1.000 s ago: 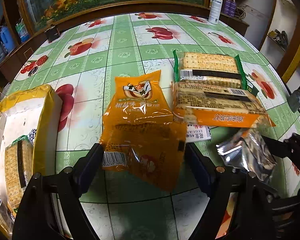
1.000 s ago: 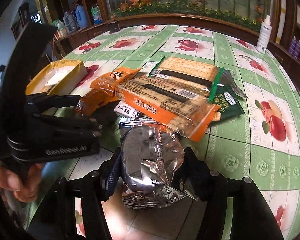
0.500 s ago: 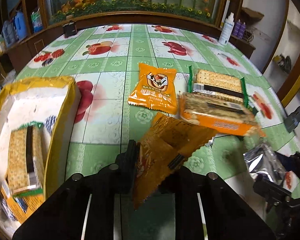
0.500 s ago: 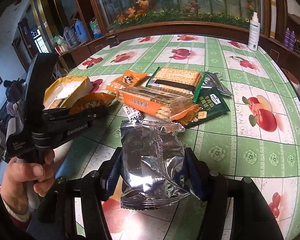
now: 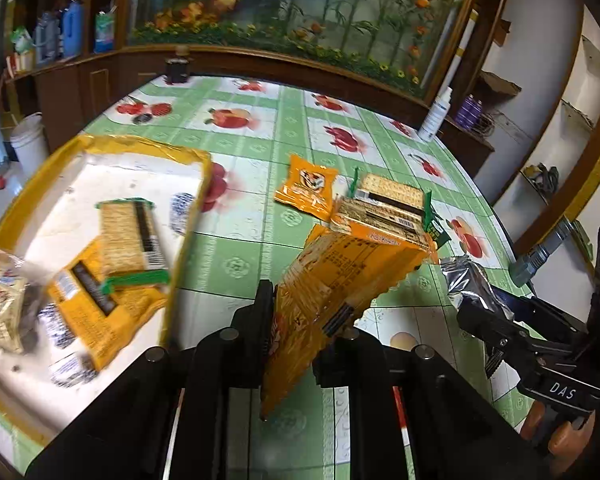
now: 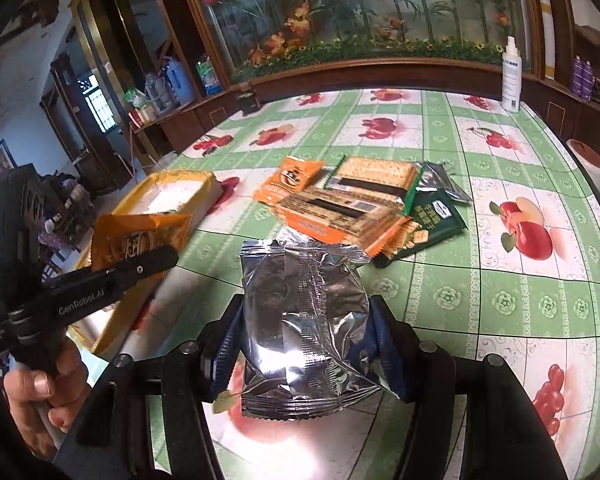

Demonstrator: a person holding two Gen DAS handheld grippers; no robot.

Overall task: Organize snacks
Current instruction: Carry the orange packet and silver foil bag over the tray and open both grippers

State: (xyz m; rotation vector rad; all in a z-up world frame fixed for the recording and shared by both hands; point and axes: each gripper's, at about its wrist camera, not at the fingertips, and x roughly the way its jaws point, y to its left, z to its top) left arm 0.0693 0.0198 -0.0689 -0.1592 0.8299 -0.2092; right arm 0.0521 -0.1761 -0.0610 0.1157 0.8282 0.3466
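My left gripper [image 5: 300, 320] is shut on an orange snack packet [image 5: 340, 280], held tilted above the table; the same packet [image 6: 140, 236] shows at left in the right wrist view. My right gripper [image 6: 304, 332] is shut on a silver foil packet [image 6: 304, 320], also seen from the left wrist as the foil packet [image 5: 472, 284]. A yellow-rimmed box [image 5: 192, 208] at left holds cracker packs [image 5: 128, 236] and other snacks. On the table lie a small orange packet [image 5: 308, 188], two long cracker packs [image 6: 340, 208] and a dark green packet [image 6: 436, 216].
The round table has a green fruit-print cloth [image 6: 480, 292]. A white spray bottle [image 6: 511, 76] stands at the far edge, a small dark jar [image 6: 249, 101] at the back. A wooden cabinet runs behind. A person's hand [image 6: 40, 388] grips the left tool.
The left gripper closed on the orange packet, lifted it off the table and swung left toward the box. The right gripper rose a little with the foil packet.
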